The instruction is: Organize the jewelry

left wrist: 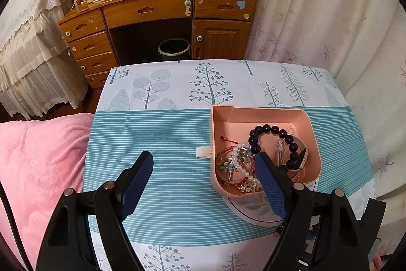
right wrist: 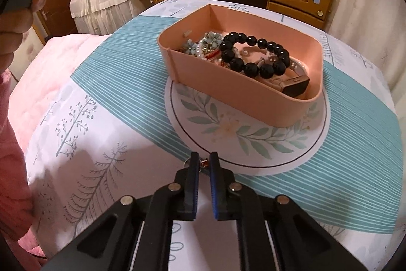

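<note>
**Sorting jewelry into the pink box: one small piece in the right gripper**

Holding most of the collection already, the pink box [right wrist: 243, 95] sits on a round leaf-patterned plate [right wrist: 210, 123] on the tree-print tablecloth [left wrist: 162, 177]. Inside lie a black bead bracelet [right wrist: 253, 55], a pearl bracelet [left wrist: 241, 161], blue flower ornaments [right wrist: 208, 40], red cord pieces and a watch with a dark face [right wrist: 294, 85], all loosely heaped rather than laid apart.

By the look of it the gathering is nearly done; what seems left is the piece now in hand, and perhaps tidying the heap.

The right gripper [right wrist: 204, 164] is nearly closed, its blue pads pinching a small trinket [right wrist: 203, 163] with a metal ring and a reddish bead, low over the cloth just beside the plate's near rim. What the trinket is exactly is too small to tell.

The left gripper [left wrist: 203, 169] is spread wide and holds nothing; it hovers above the table, one finger [left wrist: 269, 184] overlapping the box's near corner in its own view. Whether it touches the box cannot be told.
</note>
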A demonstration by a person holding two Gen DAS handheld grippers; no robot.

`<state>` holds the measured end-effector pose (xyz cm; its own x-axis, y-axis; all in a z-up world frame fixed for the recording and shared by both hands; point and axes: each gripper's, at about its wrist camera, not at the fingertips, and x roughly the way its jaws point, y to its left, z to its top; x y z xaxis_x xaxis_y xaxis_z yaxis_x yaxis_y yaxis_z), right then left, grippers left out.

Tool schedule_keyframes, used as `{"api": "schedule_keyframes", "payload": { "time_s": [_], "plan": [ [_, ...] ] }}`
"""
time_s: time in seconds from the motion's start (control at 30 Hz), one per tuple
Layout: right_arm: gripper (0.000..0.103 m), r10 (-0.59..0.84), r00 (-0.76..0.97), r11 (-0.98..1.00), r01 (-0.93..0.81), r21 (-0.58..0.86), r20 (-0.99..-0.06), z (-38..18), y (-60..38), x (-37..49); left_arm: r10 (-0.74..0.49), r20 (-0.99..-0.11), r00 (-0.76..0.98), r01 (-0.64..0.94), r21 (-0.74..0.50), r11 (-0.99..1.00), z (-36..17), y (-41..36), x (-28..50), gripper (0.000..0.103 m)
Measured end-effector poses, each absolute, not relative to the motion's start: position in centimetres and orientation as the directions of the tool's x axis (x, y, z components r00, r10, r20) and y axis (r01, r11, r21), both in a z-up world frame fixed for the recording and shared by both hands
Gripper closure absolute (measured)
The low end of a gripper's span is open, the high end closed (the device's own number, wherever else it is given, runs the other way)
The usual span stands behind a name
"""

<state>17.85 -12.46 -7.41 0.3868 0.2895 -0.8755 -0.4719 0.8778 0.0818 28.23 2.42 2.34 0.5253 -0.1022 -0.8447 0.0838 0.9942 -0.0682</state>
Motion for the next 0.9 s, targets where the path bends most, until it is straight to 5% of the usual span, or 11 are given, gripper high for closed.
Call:
{"api": "schedule_keyframes", "payload": {
  "time_s": [0.5, 0.9],
  "plan": [
    [0.095, 0.354, 0.487, 0.879, -0.464, 0.106, -0.798, -2.1, -12.7, 20.2, -0.107, -0.826, 0.553, 0.063, -0.087, 0.994, 3.2, 3.4, 27.7, 0.022],
    [0.091, 0.262, 0.625, 0.965, -0.187, 0.184, -0.735, -0.8, -16.9, 25.6, -0.107, -0.814, 0.572, 0.061, -0.089, 0.994, 4.0, 3.8, 27.0, 0.022]
  ]
}}
